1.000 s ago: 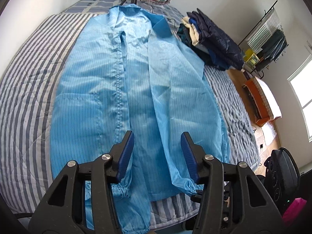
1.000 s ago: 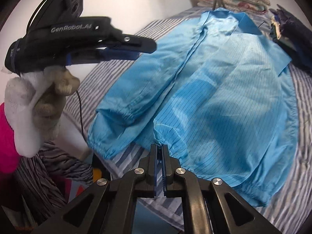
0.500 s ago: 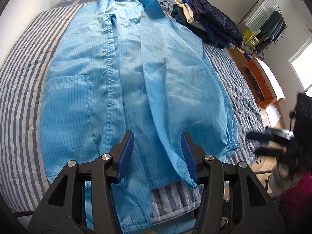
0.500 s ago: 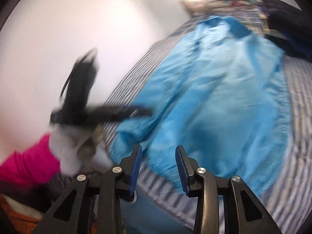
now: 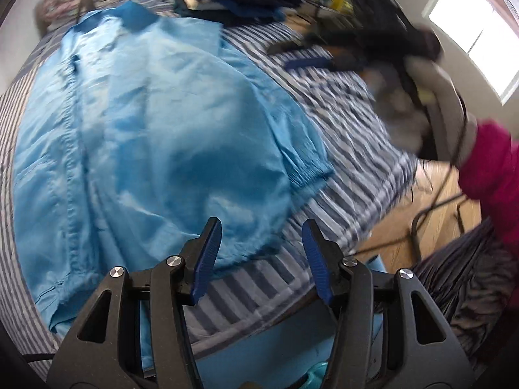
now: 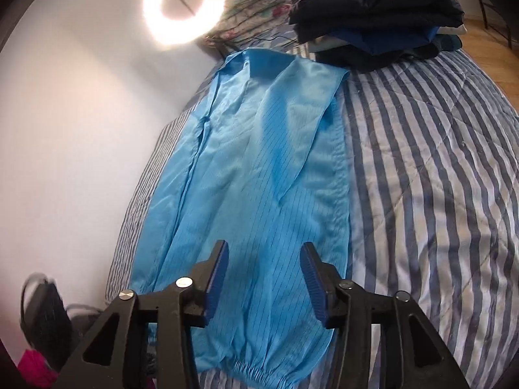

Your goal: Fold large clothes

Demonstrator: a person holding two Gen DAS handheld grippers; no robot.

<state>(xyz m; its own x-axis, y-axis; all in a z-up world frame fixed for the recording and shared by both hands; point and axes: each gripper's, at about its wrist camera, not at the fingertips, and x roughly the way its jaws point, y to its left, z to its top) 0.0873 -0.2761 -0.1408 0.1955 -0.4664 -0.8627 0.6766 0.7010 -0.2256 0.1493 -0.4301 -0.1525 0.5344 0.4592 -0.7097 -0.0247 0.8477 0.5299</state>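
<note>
A large light-blue coat lies lengthwise on the striped bed, collar at the far end, one sleeve folded down over its body with the elastic cuff nearest me. My right gripper hovers over the coat's lower part, its jaws opening, nothing between the pads. In the blurred left wrist view the coat fills the left side. My left gripper hangs open over its near hem, jaws opening slightly, empty. The right gripper and its gloved hand show there as a blur.
A pile of folded dark clothes sits at the bed's far right corner, beside the collar. A ring light and a floral pillow stand at the head. Wooden floor lies past the bed's right edge; a pink sleeve is there.
My right gripper, shut on the blue cloth a second ago, has let go and opened. Both hands have swung sideways along the foot of the bed and rolled.
</note>
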